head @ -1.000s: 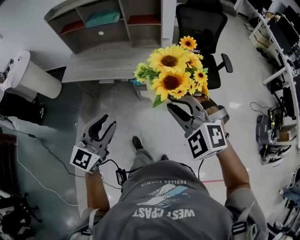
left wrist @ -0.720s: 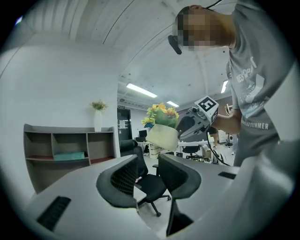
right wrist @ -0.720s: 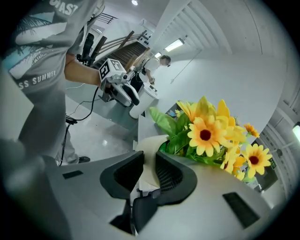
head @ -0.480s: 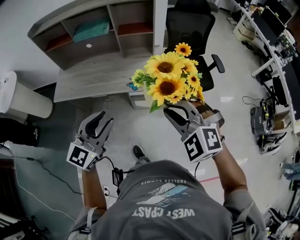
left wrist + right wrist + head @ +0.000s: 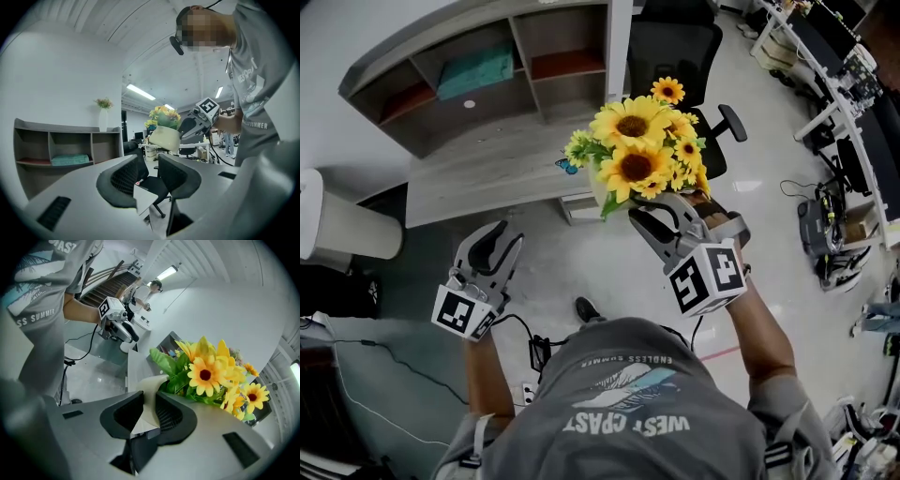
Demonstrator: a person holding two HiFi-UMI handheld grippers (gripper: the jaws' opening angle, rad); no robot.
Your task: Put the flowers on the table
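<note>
A bunch of yellow sunflowers [image 5: 637, 155] stands in a cream pot [image 5: 164, 137]. My right gripper [image 5: 661, 210] is shut on the pot's rim and holds it upright in the air, over the floor just in front of the grey table [image 5: 478, 178]. In the right gripper view the cream rim [image 5: 151, 383] sits pinched between the jaws of the right gripper [image 5: 149, 411], with the flowers [image 5: 208, 373] beyond. My left gripper [image 5: 492, 251] hangs open and empty to the left, lower than the table edge. The left gripper [image 5: 146, 173] looks toward the raised flowers [image 5: 164, 114].
A shelf unit [image 5: 544, 37] with a teal item [image 5: 473, 70] stands on the table's far side. A black office chair [image 5: 675, 56] is right of the table, a white cylinder [image 5: 342, 225] left. Cables [image 5: 366, 323] lie on the floor; desks [image 5: 830, 75] line the right.
The person has stepped toward the table, which now lies closer below the flowers. The right gripper still holds the pot; the left gripper has risen slightly.
</note>
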